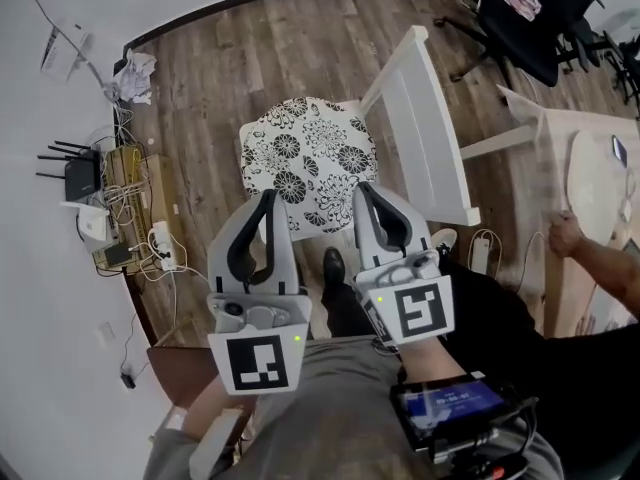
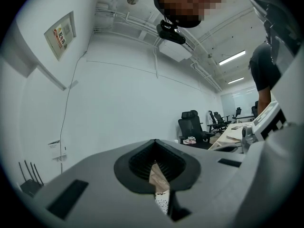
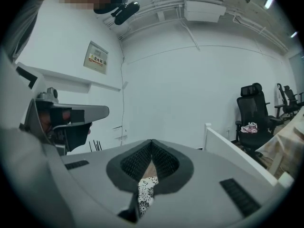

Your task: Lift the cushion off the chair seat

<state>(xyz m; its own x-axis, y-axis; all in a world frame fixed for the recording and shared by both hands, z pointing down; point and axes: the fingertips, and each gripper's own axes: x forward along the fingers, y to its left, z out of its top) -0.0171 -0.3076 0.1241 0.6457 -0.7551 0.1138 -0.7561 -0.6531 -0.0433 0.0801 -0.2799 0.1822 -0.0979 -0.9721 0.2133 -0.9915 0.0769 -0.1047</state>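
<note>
- Bright, even indoor light is recorded in all three views.
- Lit ceiling strip lights [image 2: 232, 57] are seen at the upper right of the left gripper view.
- Shadows on the wood floor [image 1: 300, 48] are soft and faint.
- The white wall [image 3: 199, 89] is rendered flat and slightly grey.
- Strong fisheye bending is noted in both gripper views, with black corners around a circular picture.
- Straight edges are bowed towards the head view's margins.
- The left gripper [image 2: 155, 144] and right gripper [image 3: 152, 142] are rendered soft in the near foreground, while distant furniture is sharper.
</note>
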